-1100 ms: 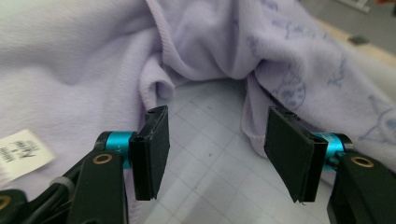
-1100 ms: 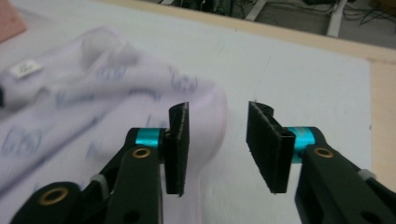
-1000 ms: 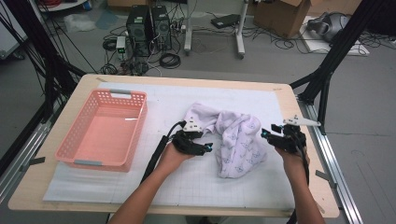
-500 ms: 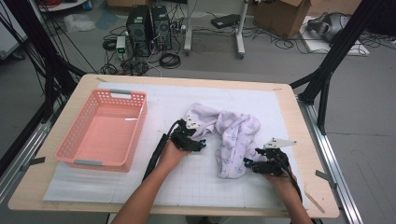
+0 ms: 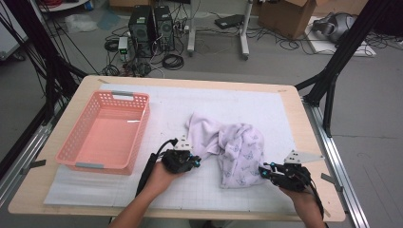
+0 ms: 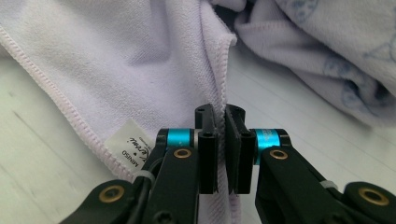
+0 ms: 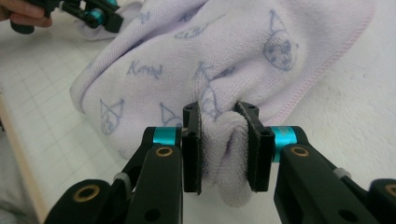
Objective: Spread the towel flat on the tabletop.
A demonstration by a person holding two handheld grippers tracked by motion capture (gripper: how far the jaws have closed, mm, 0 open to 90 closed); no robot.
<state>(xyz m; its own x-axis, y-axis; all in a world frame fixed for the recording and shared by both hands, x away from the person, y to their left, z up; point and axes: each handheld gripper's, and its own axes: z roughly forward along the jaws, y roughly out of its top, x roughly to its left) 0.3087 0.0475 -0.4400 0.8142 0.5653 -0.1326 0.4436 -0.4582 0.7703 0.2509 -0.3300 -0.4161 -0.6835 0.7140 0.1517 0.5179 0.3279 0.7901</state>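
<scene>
A lavender towel [image 5: 237, 152] printed with small cartoon faces lies crumpled on the white gridded mat [image 5: 190, 102]. My left gripper [image 5: 195, 161] is at its left side. In the left gripper view the left gripper [image 6: 220, 116] has just closed and pinches the towel's [image 6: 140, 60] hemmed edge, beside a white label [image 6: 133, 147]. My right gripper [image 5: 263, 172] is at the towel's near right corner. In the right gripper view the right gripper [image 7: 219, 112] has just been closing and squeezes a thick fold of towel [image 7: 243, 46] between its pads.
A pink plastic basket [image 5: 138, 137] stands on the left of the mat, with nothing in it. The wooden table edge [image 5: 190, 213] runs close in front of both hands. Black frame posts, computers and cables stand on the floor beyond the table.
Both grippers have come down toward the near edge. The right one went from beside the towel to its near corner. Both jaws closed onto the cloth.
</scene>
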